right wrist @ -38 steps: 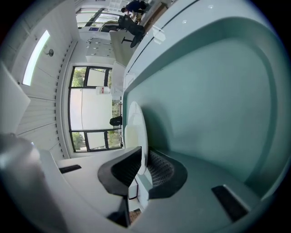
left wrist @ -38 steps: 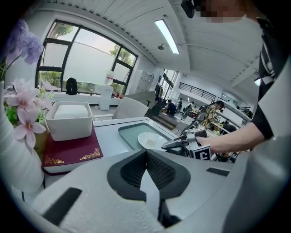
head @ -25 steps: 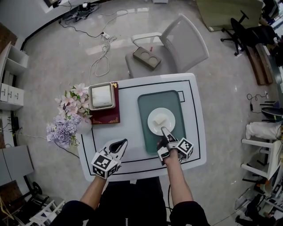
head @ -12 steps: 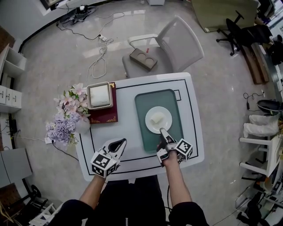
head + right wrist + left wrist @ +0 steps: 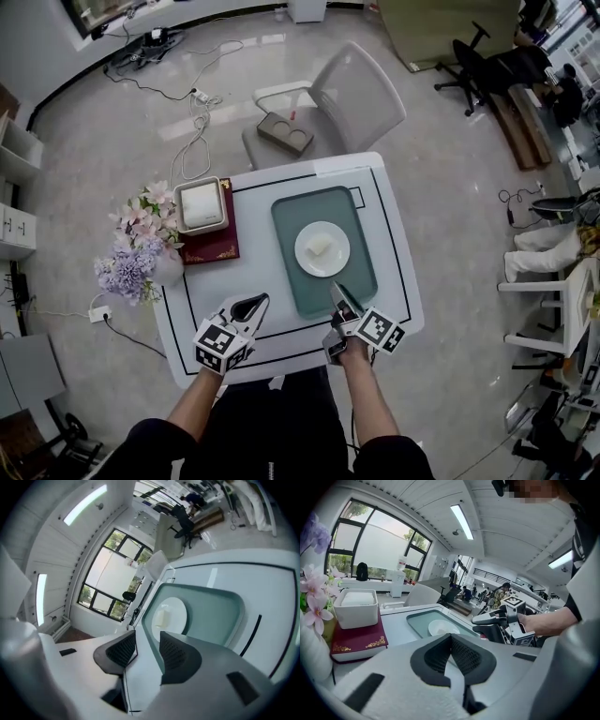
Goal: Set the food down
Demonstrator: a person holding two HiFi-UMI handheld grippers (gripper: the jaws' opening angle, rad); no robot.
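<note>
Closing on nothing, right tongs (image 5: 337, 292) hover by the teal tray (image 5: 291, 220); a stray swing could jolt its round white plate (image 5: 336, 259) of pale food (image 5: 321, 245); left tongs (image 5: 255, 302) clenched, empty.

Just beyond the right tongs (image 5: 337, 292), their empty jaws closing, the food (image 5: 321, 246) lies on a plate (image 5: 338, 260) in a tray (image 5: 296, 283) on the table (image 5: 395, 281).
</note>
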